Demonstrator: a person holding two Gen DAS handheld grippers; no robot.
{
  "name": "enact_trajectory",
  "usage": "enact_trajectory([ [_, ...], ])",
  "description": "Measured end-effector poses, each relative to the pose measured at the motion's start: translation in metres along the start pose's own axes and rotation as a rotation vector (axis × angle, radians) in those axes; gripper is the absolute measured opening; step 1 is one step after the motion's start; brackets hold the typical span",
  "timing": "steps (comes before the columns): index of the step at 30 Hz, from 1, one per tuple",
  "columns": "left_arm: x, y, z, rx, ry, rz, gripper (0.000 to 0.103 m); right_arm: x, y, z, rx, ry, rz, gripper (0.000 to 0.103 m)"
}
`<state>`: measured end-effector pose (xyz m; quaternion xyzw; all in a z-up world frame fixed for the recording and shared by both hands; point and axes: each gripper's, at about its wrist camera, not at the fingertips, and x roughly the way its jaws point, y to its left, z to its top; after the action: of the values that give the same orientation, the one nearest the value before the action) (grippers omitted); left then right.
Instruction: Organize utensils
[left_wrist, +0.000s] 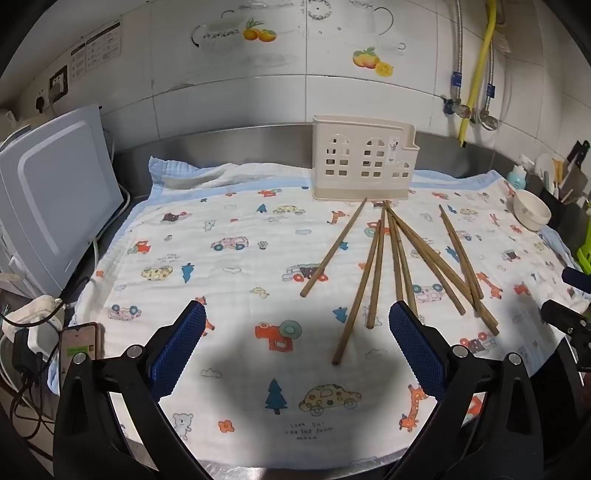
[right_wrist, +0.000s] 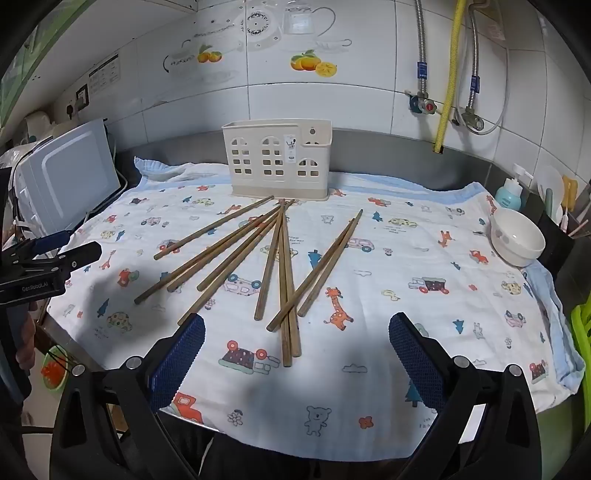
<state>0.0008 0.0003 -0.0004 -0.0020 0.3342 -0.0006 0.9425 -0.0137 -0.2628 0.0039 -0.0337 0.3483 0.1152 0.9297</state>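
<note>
Both the left gripper (left_wrist: 297, 325) and right gripper (right_wrist: 296, 338) hover spread and empty. The chopsticks (right_wrist: 284, 273) fan across the cloth's middle, tips toward the holder (right_wrist: 279, 162) at the worktop's back edge. Because they overlap, pinching one probably drags or rolls its neighbours.

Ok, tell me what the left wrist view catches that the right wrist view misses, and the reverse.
Only the left wrist view shows the phone at the cloth's left edge and the white charger block beside it. Only the right wrist view shows the red-handled valve on the wall. Both show the scattered wooden chopsticks, the cream utensil holder, the white bowl, the printed cloth, and each open gripper: left gripper, right gripper.
</note>
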Motion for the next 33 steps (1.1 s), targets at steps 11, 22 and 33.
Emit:
enact_trajectory([
  [11,-0.0013,-0.0050,-0.0020,-0.002,-0.014,-0.010,0.098,0.0039,-0.0011,0.0017,0.001,0.001,0.002,0.097],
  [22,-0.0007,-0.0004,-0.0009,-0.007,-0.020,-0.004,0.098,0.0031,-0.0020,-0.0001,0.011,0.001,-0.003,0.097],
  [33,-0.0010,0.0008,0.0016,-0.008,-0.021,-0.006,0.098,0.0025,-0.0028,0.0022,0.013,-0.002,-0.006,0.096],
])
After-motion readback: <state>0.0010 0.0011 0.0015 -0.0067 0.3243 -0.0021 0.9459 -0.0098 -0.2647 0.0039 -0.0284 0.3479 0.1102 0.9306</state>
